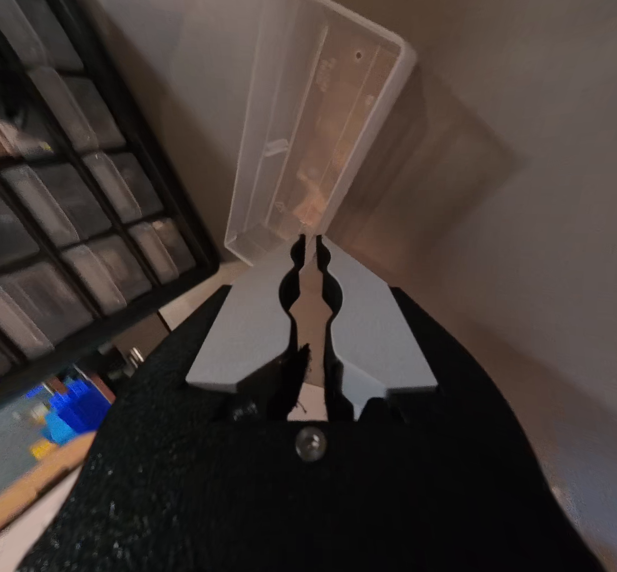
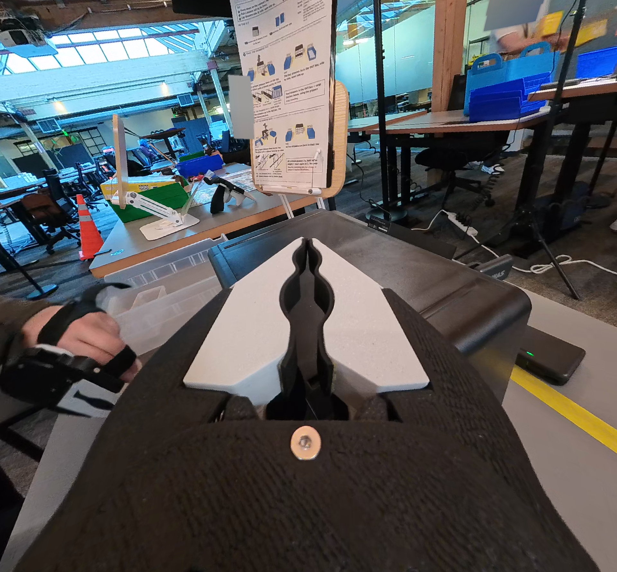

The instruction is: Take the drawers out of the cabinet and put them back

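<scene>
In the left wrist view, my left gripper [image 1: 310,238] is shut on the near end of a clear plastic drawer [image 1: 320,115]. The drawer stretches away from the fingertips, open side towards the camera, with small tan parts inside. The black cabinet [image 1: 83,188], its slots filled with clear drawers, stands to the left of it. In the right wrist view, my right gripper [image 2: 309,242] is shut with nothing between its fingers and lies over the flat top of the black cabinet [image 2: 400,272]. A person's hand [image 2: 90,332] holds the other gripper at the left.
A clear plastic bin [image 2: 160,292] stands left of the cabinet. An instruction sheet on a stand [image 2: 287,88] rises behind it. A black device with a green light [image 2: 547,362] and a yellow tape line [image 2: 567,405] are on the table at the right.
</scene>
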Action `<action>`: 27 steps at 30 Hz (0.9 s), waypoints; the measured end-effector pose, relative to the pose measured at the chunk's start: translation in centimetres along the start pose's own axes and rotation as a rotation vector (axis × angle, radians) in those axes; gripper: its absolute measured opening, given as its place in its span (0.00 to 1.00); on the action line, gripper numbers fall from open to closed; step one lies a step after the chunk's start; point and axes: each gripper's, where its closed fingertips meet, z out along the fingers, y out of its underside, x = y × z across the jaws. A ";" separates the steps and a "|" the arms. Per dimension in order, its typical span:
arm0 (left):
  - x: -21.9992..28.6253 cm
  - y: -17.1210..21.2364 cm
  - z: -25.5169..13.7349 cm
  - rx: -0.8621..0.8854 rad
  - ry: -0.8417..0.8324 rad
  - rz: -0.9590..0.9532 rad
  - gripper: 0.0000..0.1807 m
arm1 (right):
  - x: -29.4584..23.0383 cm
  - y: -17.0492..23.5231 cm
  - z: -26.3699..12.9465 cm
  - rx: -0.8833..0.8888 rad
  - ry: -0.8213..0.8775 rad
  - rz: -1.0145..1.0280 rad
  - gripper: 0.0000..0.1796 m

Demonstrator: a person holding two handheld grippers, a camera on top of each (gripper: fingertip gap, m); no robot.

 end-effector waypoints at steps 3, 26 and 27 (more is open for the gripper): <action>-0.2 0.6 0.1 -0.197 0.011 -0.224 0.03 | 0.0 0.0 0.0 0.000 -0.001 0.001 0.00; 2.4 -0.5 0.6 0.128 0.002 0.259 0.26 | -0.1 0.0 0.0 0.003 -0.007 0.003 0.00; 2.1 -0.8 0.6 0.143 -0.008 0.238 0.21 | -0.1 0.0 0.0 0.002 -0.006 0.002 0.00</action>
